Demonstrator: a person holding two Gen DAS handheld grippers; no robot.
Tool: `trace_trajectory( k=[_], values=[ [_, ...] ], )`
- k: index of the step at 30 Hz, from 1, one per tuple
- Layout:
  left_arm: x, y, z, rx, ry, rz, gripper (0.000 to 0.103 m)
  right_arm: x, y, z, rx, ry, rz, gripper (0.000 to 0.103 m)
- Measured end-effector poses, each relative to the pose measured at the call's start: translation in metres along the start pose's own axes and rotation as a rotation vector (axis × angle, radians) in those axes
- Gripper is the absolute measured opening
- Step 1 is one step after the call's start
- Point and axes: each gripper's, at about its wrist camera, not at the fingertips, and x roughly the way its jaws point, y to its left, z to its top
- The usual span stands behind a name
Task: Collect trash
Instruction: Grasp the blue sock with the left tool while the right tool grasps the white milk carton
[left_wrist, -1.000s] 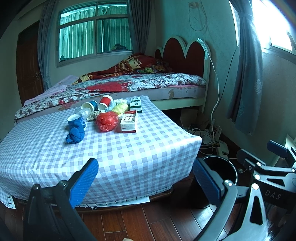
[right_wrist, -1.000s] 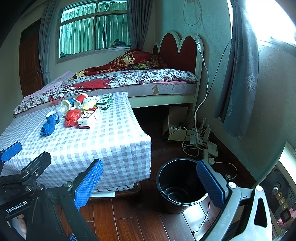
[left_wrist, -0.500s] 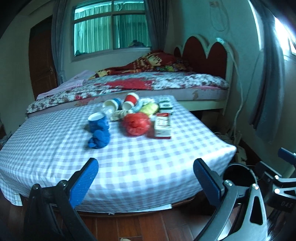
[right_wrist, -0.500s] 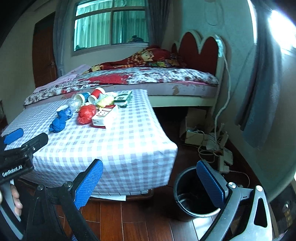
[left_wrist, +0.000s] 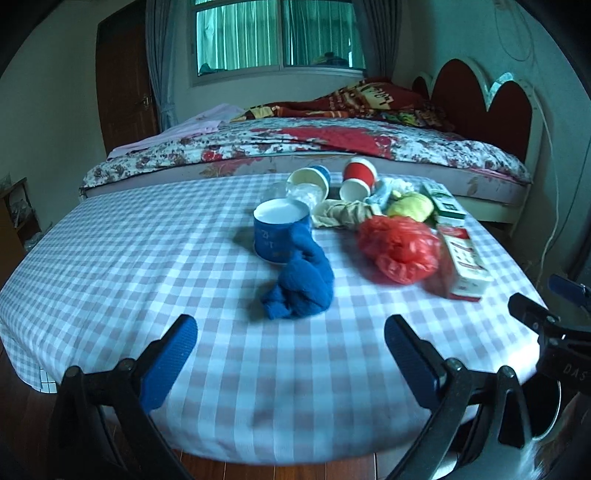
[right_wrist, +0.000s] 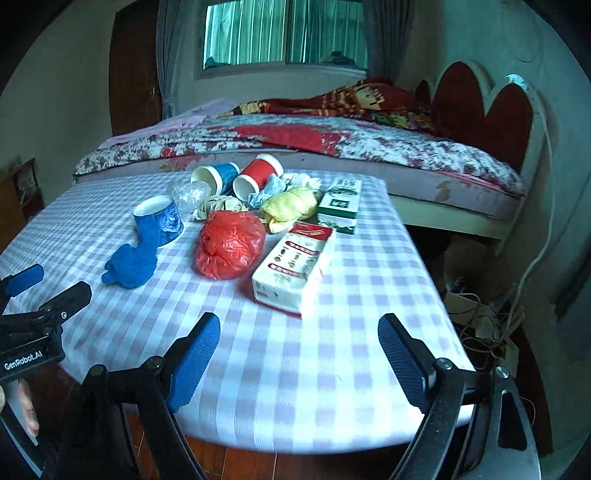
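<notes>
A low table draped in a lilac-and-white checked cloth (left_wrist: 110, 258) is seen at the foot of a floral-covered bed (left_wrist: 295, 144), with the trash gathered in a loose cluster toward its far side. The left gripper (left_wrist: 290, 350) is held over the near edge with its blue-padded jaws apart and empty, lined up with a crumpled blue cloth (left_wrist: 301, 284) that touches an upright blue paper cup (left_wrist: 277, 230). The right gripper (right_wrist: 297, 350) is also empty; its jaws have just been closing a little yet stand wide, pointed toward a white and red carton (right_wrist: 295, 267) lying beside a scrunched red plastic bag (right_wrist: 231, 249). The approach appears to be in hand, with nothing picked up. Next, each gripper would probably need to be lowered over one item and closed. Only the right view shows tangled cables on the floor (right_wrist: 480, 314) and the green and white box (right_wrist: 340, 205) fully; no bin is shown in either view.
</notes>
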Motion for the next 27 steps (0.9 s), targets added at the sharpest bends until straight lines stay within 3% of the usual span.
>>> trace_trajectory(
  k=[3,5,9,11,12,20,27],
  values=[
    [0.024,-0.003,0.008,0.014,0.023,-0.003,0.094,0.037,0.006,0.011,-0.005,0.051,0.001,0.087],
    [0.04,-0.007,0.012,0.021,0.049,-0.015,0.084,0.06,0.005,0.015,-0.004,0.097,-0.001,0.085],
    [0.065,-0.013,0.015,0.024,0.079,-0.016,0.08,0.089,-0.001,0.018,0.011,0.143,-0.002,0.08],
    [0.072,-0.016,0.016,0.028,0.087,-0.02,0.076,0.097,-0.005,0.018,0.022,0.158,0.007,0.068],
    [0.076,-0.018,0.015,0.032,0.096,-0.025,0.074,0.098,-0.008,0.018,0.028,0.16,0.011,0.057],
    [0.084,-0.022,0.016,0.053,0.103,-0.046,0.045,0.1,-0.019,0.019,0.023,0.139,0.003,0.056],
    [0.05,-0.027,0.019,0.04,0.02,-0.1,0.041,0.074,-0.026,0.008,-0.001,0.059,0.012,0.055]
  ],
)
